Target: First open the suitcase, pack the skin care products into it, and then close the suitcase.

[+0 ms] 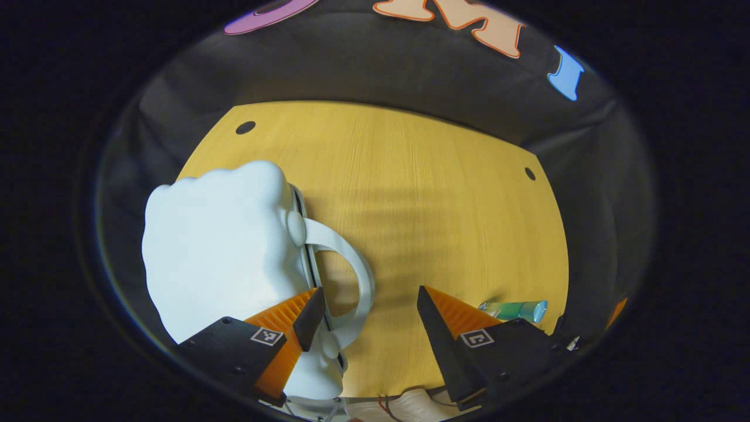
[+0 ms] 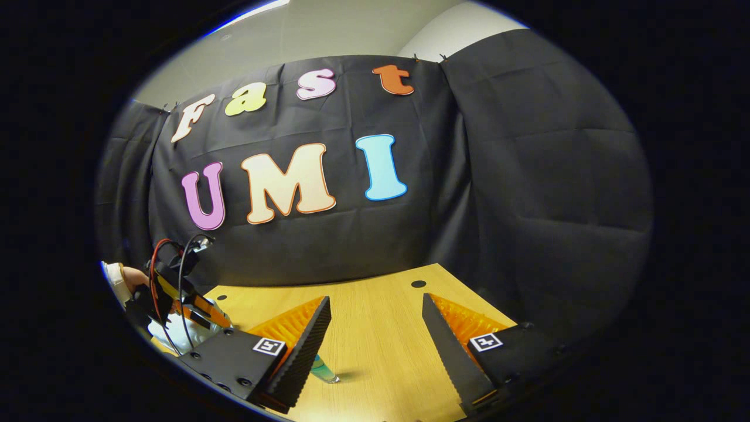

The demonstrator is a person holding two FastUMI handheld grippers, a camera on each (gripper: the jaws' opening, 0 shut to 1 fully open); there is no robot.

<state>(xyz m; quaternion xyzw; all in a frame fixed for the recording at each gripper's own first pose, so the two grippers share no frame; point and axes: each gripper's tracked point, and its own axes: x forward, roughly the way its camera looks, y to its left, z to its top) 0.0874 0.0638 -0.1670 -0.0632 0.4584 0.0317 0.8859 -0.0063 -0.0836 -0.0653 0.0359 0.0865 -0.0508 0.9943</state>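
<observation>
The white suitcase (image 1: 222, 246) lies shut at the left of the wooden table (image 1: 439, 205), its curved handle (image 1: 360, 269) arching out to the right. My left gripper (image 1: 369, 305) is open just above that handle, with one finger over the case's seam and the other over bare table. A teal skin care tube (image 1: 515, 309) lies on the table to the right of it. My right gripper (image 2: 375, 302) hangs open over the table with nothing between its fingers. The teal tube (image 2: 323, 370) peeks out beside its left finger. The left gripper (image 2: 176, 305) and a hand appear far left over the suitcase (image 2: 167, 339).
The table has small round holes near its far corners (image 1: 245, 127) (image 1: 529, 173). Black cloth walls close in the booth behind and to the right. Bare table stretches beyond the suitcase and the tube.
</observation>
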